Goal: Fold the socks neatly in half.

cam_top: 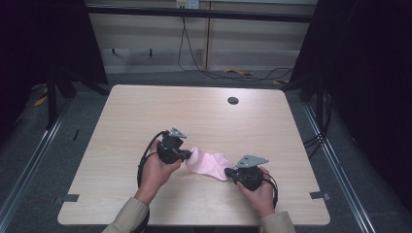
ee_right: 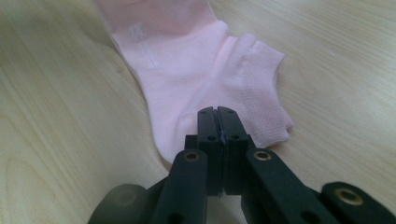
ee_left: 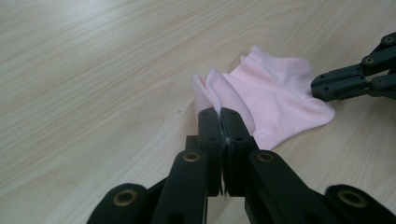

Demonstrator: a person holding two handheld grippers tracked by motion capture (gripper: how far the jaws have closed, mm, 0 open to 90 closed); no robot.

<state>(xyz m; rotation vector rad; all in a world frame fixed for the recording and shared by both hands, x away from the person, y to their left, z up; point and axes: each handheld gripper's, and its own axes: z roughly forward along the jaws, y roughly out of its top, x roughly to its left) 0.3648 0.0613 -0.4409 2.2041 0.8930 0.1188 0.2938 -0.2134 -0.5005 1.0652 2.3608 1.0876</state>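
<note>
A pink ankle sock [cam_top: 208,163] lies on the wooden table [cam_top: 145,111] between my two grippers. In the left gripper view the left gripper [ee_left: 219,112] is shut on one end of the sock [ee_left: 275,98], and the fabric rises in two folds into its jaws. The right gripper [ee_left: 320,86] meets the sock's far edge there. In the right gripper view the right gripper [ee_right: 217,112] is shut over the heel end of the sock [ee_right: 187,60], with thin fabric pinched at its tips. From above, the left gripper [cam_top: 187,156] and the right gripper [cam_top: 229,172] sit at opposite ends.
A round dark cable hole [cam_top: 233,100] sits near the table's far edge. Bare wood surrounds the sock. Cables [cam_top: 214,73] lie on the floor beyond the table, and metal rails [cam_top: 29,165] run along both sides.
</note>
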